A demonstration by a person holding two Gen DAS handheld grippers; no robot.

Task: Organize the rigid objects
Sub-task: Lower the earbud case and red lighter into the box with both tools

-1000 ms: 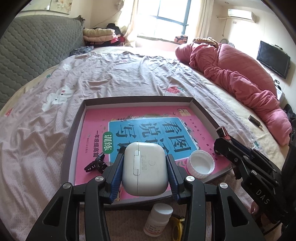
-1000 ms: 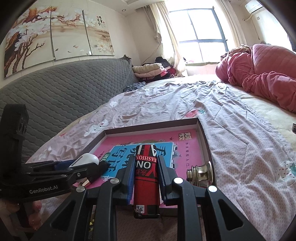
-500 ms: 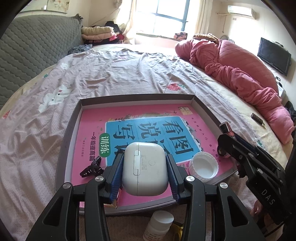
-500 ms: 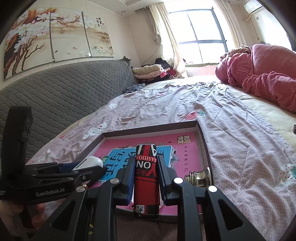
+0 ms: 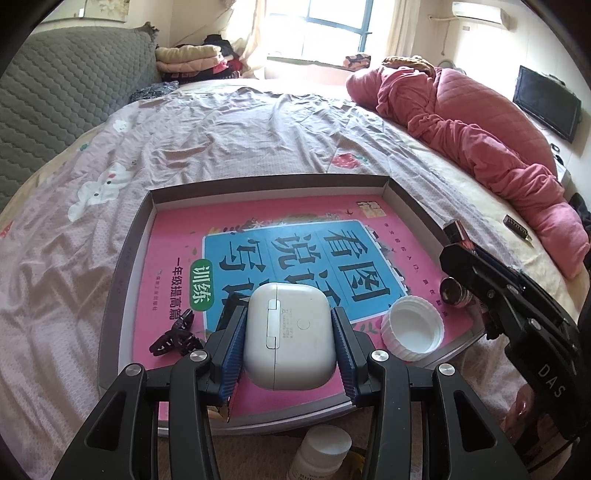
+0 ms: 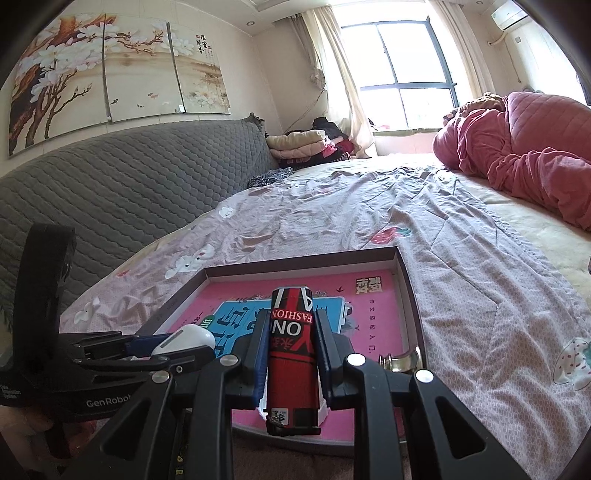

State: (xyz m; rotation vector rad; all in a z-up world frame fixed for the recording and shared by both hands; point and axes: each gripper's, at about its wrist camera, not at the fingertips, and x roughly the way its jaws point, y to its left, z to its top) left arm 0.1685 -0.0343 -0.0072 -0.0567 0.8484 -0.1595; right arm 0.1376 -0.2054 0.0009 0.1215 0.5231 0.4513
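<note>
— White plastic first: what is item one, and who has it?

— Earbud case [image 5: 290, 338], white, hinge side up. My left gripper [image 5: 288, 345] is clamped on it, one blue ribbed pad against each flank, above the near edge of the tray [image 5: 127, 254].

— Item two?

— Lighter [image 6: 292, 360], red and black with white lettering, upside down. My right gripper [image 6: 290, 363] pinches it tight, both pads pressed to its sides, over the tray's near edge towards the near right corner.

— The tray itself?

— Shallow, grey-brown walls, lying on the bed. A pink workbook [image 5: 314, 218] with a blue title panel covers its floor.

— Loose contents?

— Black hair clip [image 5: 173, 338] near the left wall, towards the near left corner. White screw cap [image 5: 413, 328], open side up, at the near right. Small brass-coloured metal piece [image 5: 454, 293] against the right wall; I cannot tell what it is.

— Outside the tray?

— White pill bottle [image 5: 321, 452], just off the near edge, beneath my left fingers.

— Surface?

— Bedsheet [image 5: 240, 136], pale mauve, rumpled, printed with rabbits and strawberries.

— Room?

— Grey quilted headboard [image 6: 122, 199] along the left side, painted blossom panels [image 6: 110, 70] above it. Folded clothes [image 6: 295, 142] at the far corner. Window [image 6: 402, 62] with cream curtains. Pink quilt [image 5: 480, 125] heaped along the right edge of the bed. Dark television [image 5: 546, 101] on the right wall, air conditioner [image 5: 476, 14] high up.
</note>
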